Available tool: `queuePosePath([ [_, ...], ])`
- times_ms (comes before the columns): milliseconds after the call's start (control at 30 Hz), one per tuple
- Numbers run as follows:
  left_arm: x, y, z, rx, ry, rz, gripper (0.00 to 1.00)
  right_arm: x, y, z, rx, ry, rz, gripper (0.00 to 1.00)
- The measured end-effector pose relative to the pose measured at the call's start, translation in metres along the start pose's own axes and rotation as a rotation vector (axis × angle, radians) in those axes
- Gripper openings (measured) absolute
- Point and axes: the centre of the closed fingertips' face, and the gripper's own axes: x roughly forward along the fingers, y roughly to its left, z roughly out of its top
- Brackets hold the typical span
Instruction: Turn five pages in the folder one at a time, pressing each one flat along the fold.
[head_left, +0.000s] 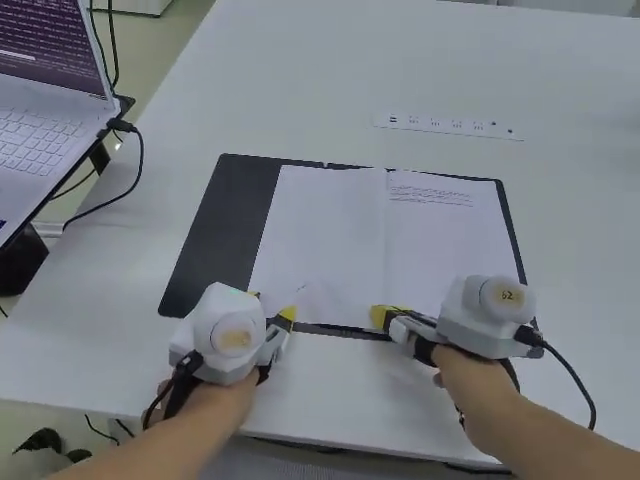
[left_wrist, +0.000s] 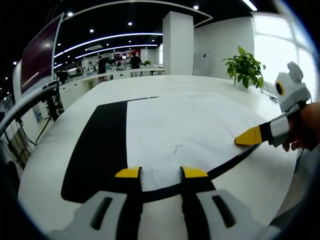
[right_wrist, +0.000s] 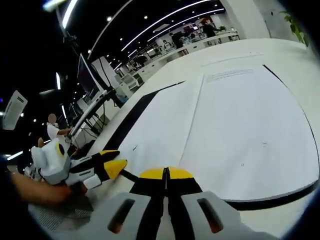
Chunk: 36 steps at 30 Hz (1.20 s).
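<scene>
Black folder (head_left: 212, 240) lies open on the white table (head_left: 330, 60), its white pages (head_left: 340, 240) flat. At the near edge of the pages, the left gripper (left_wrist: 161, 173) rests with jaws apart and nothing between them. The right gripper (right_wrist: 166, 173) sits near it at the same edge, its yellow tips pressed together.

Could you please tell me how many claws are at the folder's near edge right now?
2. The left claw is open at the folder's near edge, by the left page; the right claw is shut at that edge, near the fold. Nothing suggests a hidden one.
</scene>
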Motion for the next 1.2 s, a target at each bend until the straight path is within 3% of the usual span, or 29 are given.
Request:
queuePosePath([
  [367,-0.005,0.0,0.002,0.0,0.019,0.002,0.29,-0.022,0.021,-0.021,0.12,0.086,0.01,0.0],
  [567,-0.006,0.004,0.004,-0.035,0.077,0.002,0.28,-0.043,0.033,-0.01,0.233,0.034,0.015,0.0],
  [600,-0.006,0.003,0.004,-0.058,0.089,-0.013,0.28,-0.049,0.033,-0.006,0.255,0.011,0.01,0.0],
  [633,-0.006,-0.001,0.005,-0.117,0.099,-0.041,0.3,-0.052,0.034,-0.004,0.264,0.006,0.01,0.0],
  [667,-0.006,-0.002,0.006,-0.131,0.102,-0.052,0.33,-0.057,0.035,-0.002,0.273,-0.003,0.009,0.0],
  [733,-0.009,-0.006,0.007,-0.154,0.153,-0.091,0.39,-0.068,0.034,0.01,0.3,-0.062,-0.011,0.0],
  [767,-0.012,-0.007,0.005,-0.165,0.202,-0.098,0.4,-0.076,0.033,0.015,0.315,-0.085,-0.017,0.0],
  [800,-0.014,-0.008,0.007,-0.173,0.214,-0.103,0.41,-0.082,0.032,0.019,0.323,-0.095,-0.02,0.0],
  [867,-0.018,-0.009,0.021,-0.186,0.164,-0.113,0.4,-0.093,0.028,0.027,0.329,-0.119,-0.032,0.0],
  [900,-0.026,-0.015,0.032,-0.243,0.142,-0.144,0.37,-0.106,0.022,0.037,0.334,-0.161,-0.053,0.01],
  [1000,-0.042,-0.023,0.047,-0.352,0.137,-0.184,0.31,-0.127,0.012,0.054,0.386,-0.241,-0.07,0.2],
  [1067,-0.055,-0.023,0.058,-0.353,0.108,-0.187,0.34,-0.141,0.004,0.058,0.4,-0.256,-0.094,0.3],
  [1200,-0.073,-0.019,0.076,-0.395,0.059,-0.187,0.42,-0.168,-0.011,0.069,0.348,-0.308,-0.153,0.37],
])
